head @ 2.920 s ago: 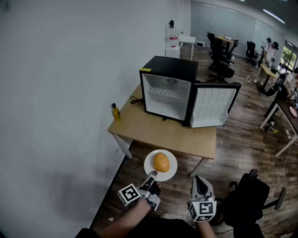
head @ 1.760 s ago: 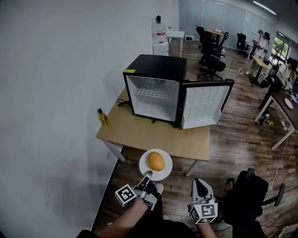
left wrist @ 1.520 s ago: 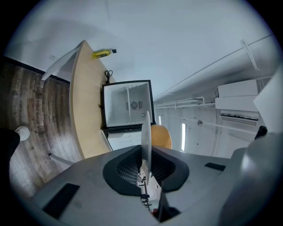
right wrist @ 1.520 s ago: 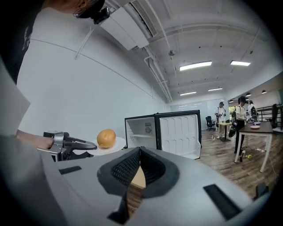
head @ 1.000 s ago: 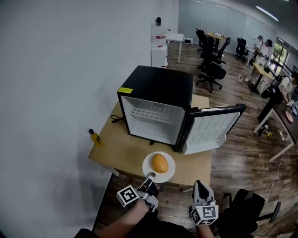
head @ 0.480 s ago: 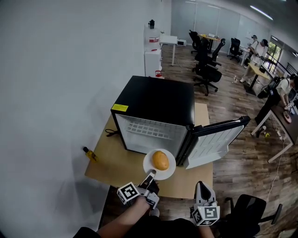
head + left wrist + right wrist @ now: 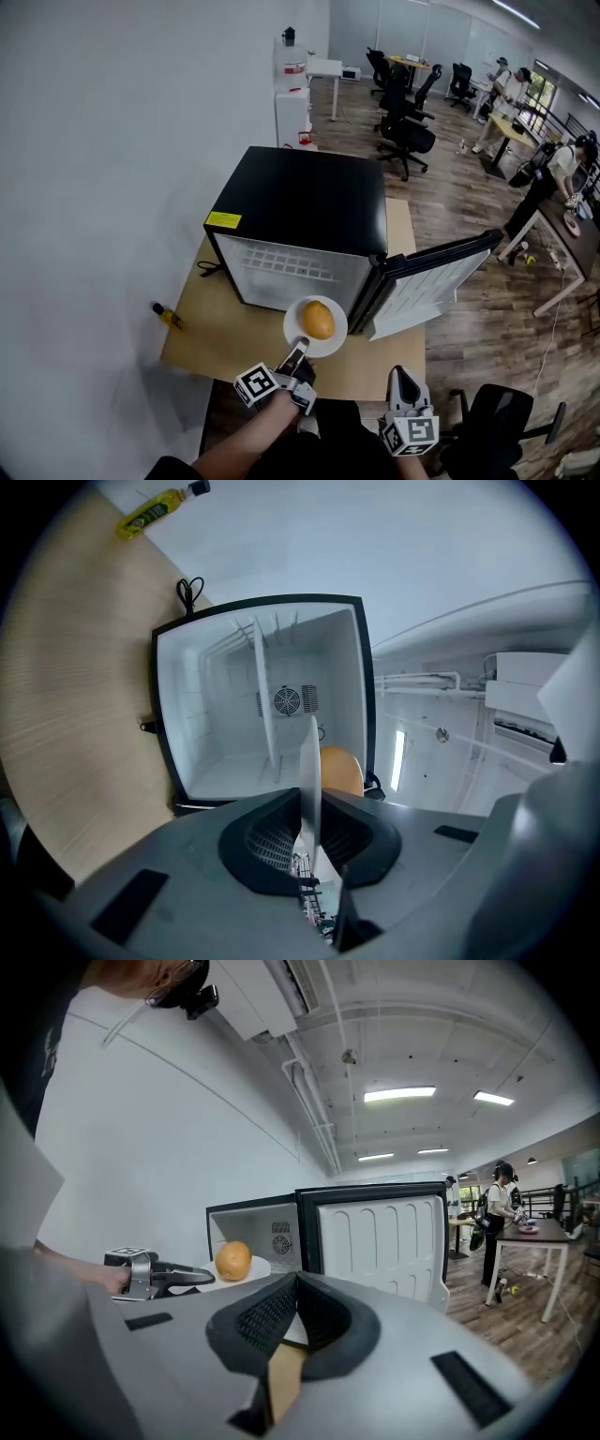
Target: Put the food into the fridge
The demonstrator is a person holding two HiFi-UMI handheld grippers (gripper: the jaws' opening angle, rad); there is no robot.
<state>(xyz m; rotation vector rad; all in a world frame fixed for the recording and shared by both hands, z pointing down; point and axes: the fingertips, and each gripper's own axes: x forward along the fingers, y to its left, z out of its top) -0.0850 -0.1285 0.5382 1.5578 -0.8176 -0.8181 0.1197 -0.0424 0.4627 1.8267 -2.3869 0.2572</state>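
Observation:
An orange [image 7: 319,320] lies on a white plate [image 7: 330,343] held level in front of the black mini fridge [image 7: 298,199]. My left gripper [image 7: 299,349] is shut on the plate's near rim. In the left gripper view the plate [image 7: 309,761] shows edge-on between the jaws, with the orange [image 7: 341,770] behind it and the fridge's white inside [image 7: 220,705] straight ahead. The fridge door [image 7: 427,281] stands open to the right. My right gripper [image 7: 397,379] hangs lower right, shut and with nothing in it [image 7: 297,1283]; its view shows the orange [image 7: 233,1260] and the door [image 7: 380,1241].
The fridge stands on a wooden table [image 7: 220,342] against the white wall. A small yellow bottle [image 7: 169,317] lies at the table's left edge. Office chairs [image 7: 403,131] and desks fill the room behind; a black chair [image 7: 497,417] stands at the lower right.
I have come closer to the fridge. The left gripper has carried the plate with the orange over the table, up to the open fridge front. The right gripper stays low.

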